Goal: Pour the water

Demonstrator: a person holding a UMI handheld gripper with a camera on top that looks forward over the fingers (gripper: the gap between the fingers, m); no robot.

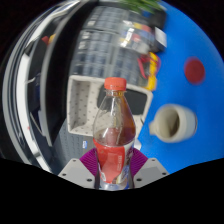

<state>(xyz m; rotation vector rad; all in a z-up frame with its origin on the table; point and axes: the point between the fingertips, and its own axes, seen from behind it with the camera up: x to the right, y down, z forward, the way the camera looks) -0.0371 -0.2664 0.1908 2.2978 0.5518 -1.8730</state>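
Observation:
A clear plastic bottle [112, 130] with an orange-red cap and red liquid in its lower part stands upright between my fingers. My gripper [111, 166] is shut on the bottle, with both purple pads [84, 160] pressing its lower body. To the right, on a blue surface [185, 100], sits a white cup [172, 123] with a pale inside. The bottle's base is hidden behind the fingers.
A white square tray or container [84, 103] lies behind the bottle to the left. A red round spot [194, 69] shows on the blue surface beyond the cup. Cluttered shelves and colourful items [140, 45] stand far behind. A curved metallic edge [30, 120] runs along the left.

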